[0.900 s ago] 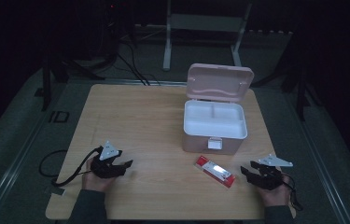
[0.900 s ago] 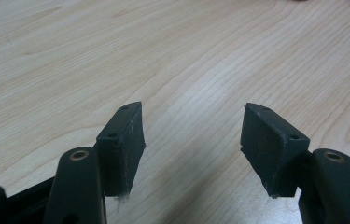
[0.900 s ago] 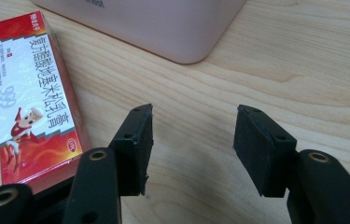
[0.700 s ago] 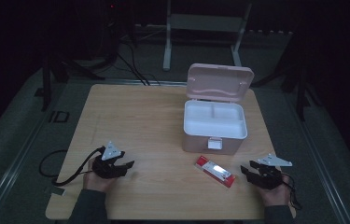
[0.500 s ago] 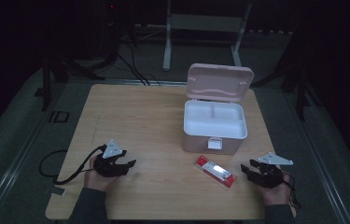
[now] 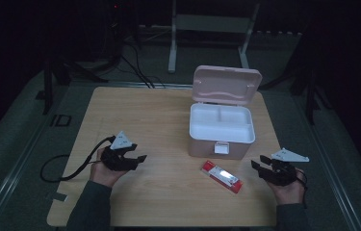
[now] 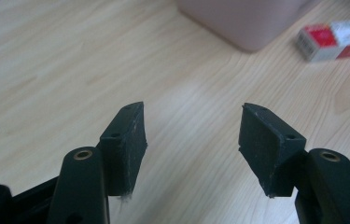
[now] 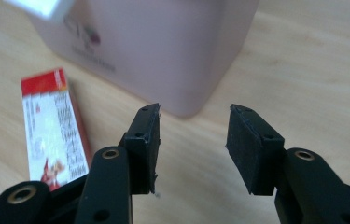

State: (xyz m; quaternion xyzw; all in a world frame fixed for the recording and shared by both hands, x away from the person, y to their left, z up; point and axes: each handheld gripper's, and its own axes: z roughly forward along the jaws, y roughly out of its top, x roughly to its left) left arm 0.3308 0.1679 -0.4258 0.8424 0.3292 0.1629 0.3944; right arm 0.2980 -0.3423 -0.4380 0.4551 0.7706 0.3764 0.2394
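Red-and-white packet [image 6: 222, 176] | flat on table [image 6: 139, 115] | just before pink box [image 6: 221, 130]

Right gripper [image 8: 192, 140] jaws apart, red-and-white packet [image 8: 55, 126] left, pink box [image 8: 163, 46] ahead

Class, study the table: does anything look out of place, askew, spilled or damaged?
Little stands out. The small red and white box lies askew outside the pink case, whose lid stands open. Nothing is spilled or visibly damaged.

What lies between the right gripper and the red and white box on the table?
Nothing: in the high view, only bare wooden table separates the right gripper from the red and white box.
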